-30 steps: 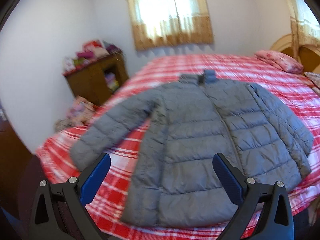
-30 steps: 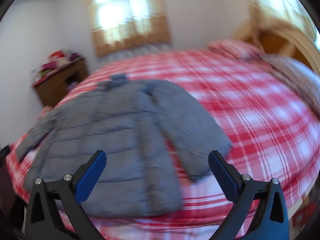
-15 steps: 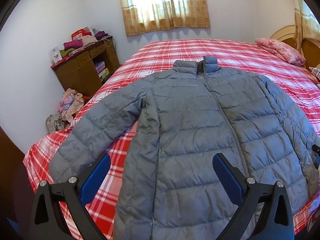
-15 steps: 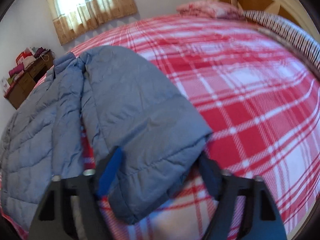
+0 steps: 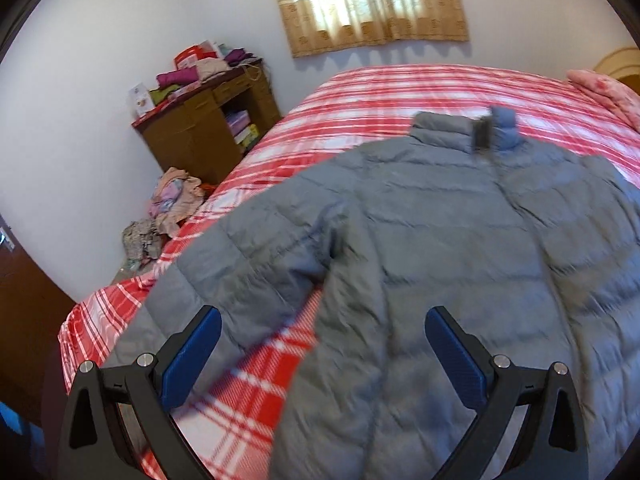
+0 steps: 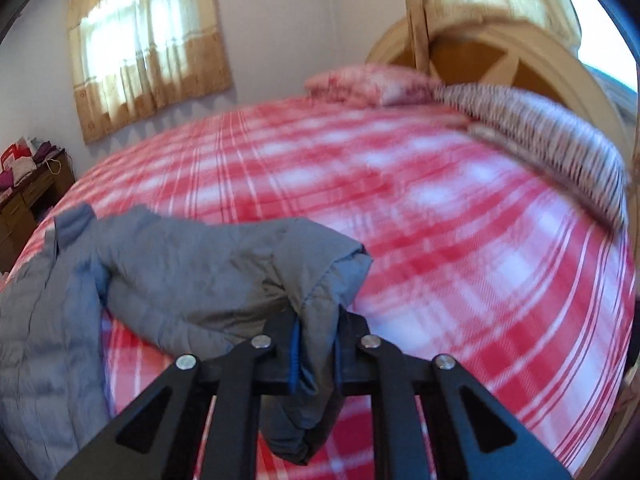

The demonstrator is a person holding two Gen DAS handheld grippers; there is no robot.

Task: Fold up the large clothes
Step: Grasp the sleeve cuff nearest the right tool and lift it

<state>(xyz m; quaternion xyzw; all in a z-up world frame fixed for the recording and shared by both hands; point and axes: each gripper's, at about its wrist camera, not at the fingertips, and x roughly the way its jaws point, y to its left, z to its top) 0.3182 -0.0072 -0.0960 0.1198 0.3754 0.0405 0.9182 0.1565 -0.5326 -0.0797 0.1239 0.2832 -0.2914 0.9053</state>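
A grey quilted jacket [image 5: 460, 240] lies front up on the red plaid bed [image 5: 400, 92], collar toward the window. My left gripper [image 5: 322, 320] hovers open just above the spot where the jacket's left sleeve [image 5: 240, 264] meets the body, nothing between its blue pads. In the right wrist view the jacket [image 6: 48, 340] stretches off to the left. My right gripper [image 6: 316, 332] is closing its jaws, and the cuff of the right sleeve [image 6: 320, 264] is pinched between the pads and bunched up above the bed [image 6: 440, 220].
A wooden cabinet [image 5: 208, 128] piled with clothes stands at the left wall, with a heap of clothes [image 5: 172, 200] on the floor beside it. A pink pillow [image 6: 368, 84], a striped pillow [image 6: 540, 132] and a headboard [image 6: 500, 60] lie at the bed's right end.
My right gripper went from wide open to closed on the right sleeve's cuff and pulled it up off the bed. The left gripper moved in low toward the left sleeve, still open.
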